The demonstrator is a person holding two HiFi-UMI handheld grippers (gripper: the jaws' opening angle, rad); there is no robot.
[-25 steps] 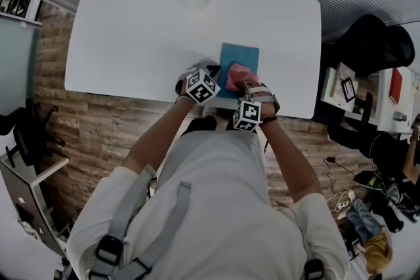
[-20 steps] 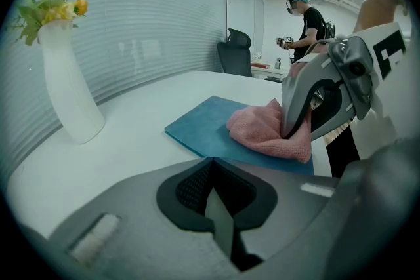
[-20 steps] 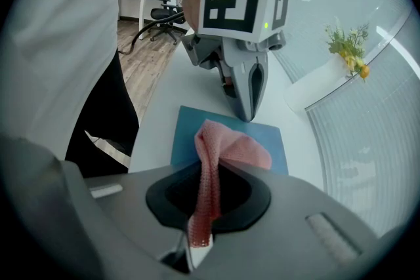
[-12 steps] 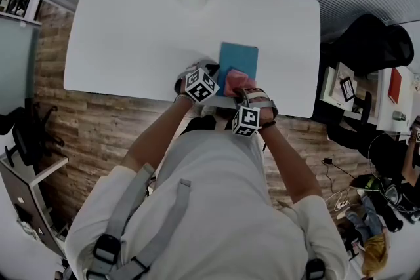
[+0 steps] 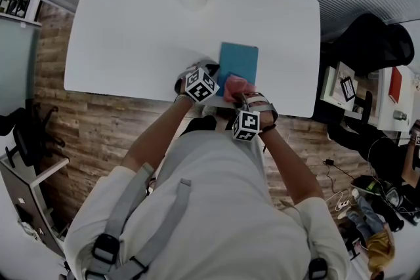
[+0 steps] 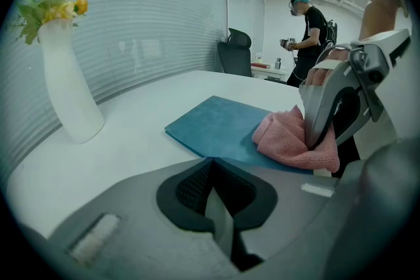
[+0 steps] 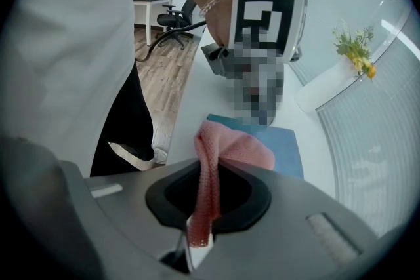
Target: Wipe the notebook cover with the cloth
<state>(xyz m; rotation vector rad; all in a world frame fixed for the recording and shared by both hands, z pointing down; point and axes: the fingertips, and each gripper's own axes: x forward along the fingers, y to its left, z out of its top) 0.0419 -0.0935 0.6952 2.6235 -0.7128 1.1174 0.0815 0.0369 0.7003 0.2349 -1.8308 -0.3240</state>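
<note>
Now right claw (image 7: 197, 236) pinches cloth (image 7: 236, 146) on notebook (image 7: 287, 153)

The cloth (image 6: 292, 141) is a pink, coarse open knit, and the notebook (image 6: 216, 124) has a teal cover, matt and faintly mottled. The worktop (image 5: 131, 29) is smooth white with a dull sheen, the vase (image 6: 65, 82) matt white, the floor (image 5: 85, 121) wood plank.
</note>
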